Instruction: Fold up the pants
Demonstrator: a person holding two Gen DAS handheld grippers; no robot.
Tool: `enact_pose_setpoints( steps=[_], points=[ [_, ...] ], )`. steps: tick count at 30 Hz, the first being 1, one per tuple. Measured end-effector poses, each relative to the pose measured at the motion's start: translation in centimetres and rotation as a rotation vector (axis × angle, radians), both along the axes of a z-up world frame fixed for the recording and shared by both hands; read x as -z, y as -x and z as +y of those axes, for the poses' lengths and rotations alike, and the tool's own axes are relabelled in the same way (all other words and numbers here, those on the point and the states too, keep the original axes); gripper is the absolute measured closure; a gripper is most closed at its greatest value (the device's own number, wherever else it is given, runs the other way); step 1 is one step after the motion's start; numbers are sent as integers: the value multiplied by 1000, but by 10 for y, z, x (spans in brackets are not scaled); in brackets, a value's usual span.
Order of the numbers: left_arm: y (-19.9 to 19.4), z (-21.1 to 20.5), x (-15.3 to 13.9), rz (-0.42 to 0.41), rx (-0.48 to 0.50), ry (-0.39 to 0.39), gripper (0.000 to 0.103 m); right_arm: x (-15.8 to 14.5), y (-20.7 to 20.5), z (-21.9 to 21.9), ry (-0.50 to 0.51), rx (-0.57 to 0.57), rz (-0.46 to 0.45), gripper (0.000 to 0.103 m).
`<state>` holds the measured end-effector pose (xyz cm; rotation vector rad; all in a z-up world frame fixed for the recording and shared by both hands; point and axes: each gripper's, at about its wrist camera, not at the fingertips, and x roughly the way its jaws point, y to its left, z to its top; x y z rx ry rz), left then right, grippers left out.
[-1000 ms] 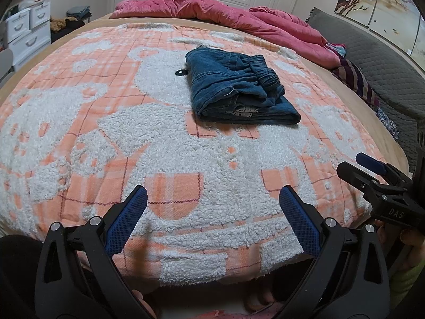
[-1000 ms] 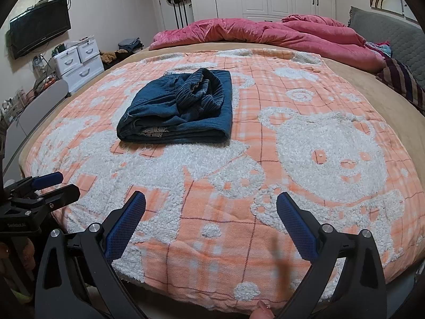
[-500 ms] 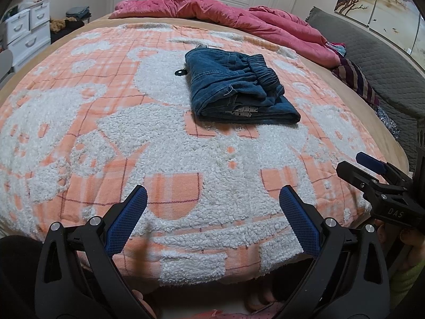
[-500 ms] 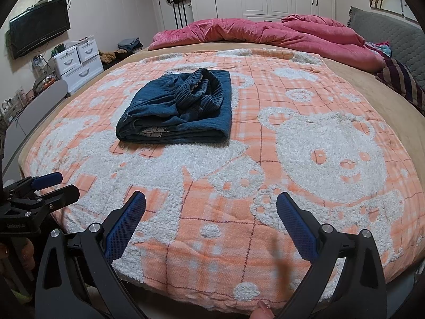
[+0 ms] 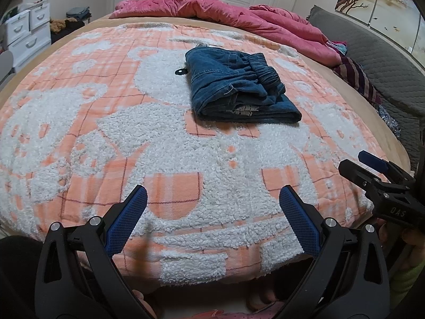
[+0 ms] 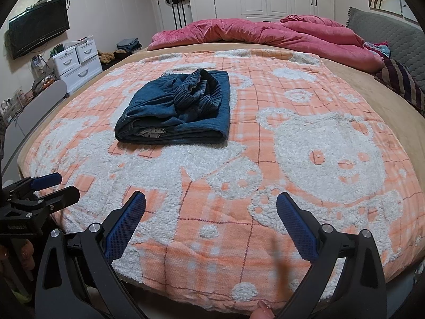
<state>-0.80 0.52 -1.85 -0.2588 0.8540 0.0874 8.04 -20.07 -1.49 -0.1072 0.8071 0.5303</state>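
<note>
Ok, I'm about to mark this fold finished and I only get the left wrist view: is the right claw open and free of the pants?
Observer: Yes. The right claw is wide open with nothing between its pads, over the near edge of the blanket.
Operator: And the right side of the pants?
Observer: The pants show one smooth folded edge there, with the waistband bunched on top.
Operator: Anything past the bed's left side?
Observer: A wall-mounted TV, above the white drawers.
</note>
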Motion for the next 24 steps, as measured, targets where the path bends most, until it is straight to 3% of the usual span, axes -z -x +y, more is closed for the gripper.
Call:
enact_pose_setpoints(
  steps=[9, 14, 16, 18, 23, 24],
  points=[
    [0, 4, -6, -8, 17, 32, 10, -2, -12, -9, -19, 30, 28, 5],
    [-5, 22, -29, -62, -27, 26, 10, -7, -45, -34, -13, 103, 71, 5],
    [-13, 43, -41, -76, -37, 55, 10, -8, -67, -51, -29, 139, 110, 5],
    [-28, 71, -44, -24, -65, 60, 9, -10, -95, -74, -1, 213, 112, 5],
    [-75, 177, -29, 109, -266, -9, 9, 4, -185, -145, 114, 439, 92, 5],
    [-84, 197, -24, 128, -301, -13, 9, 4, -185, -145, 114, 439, 92, 5]
  ],
)
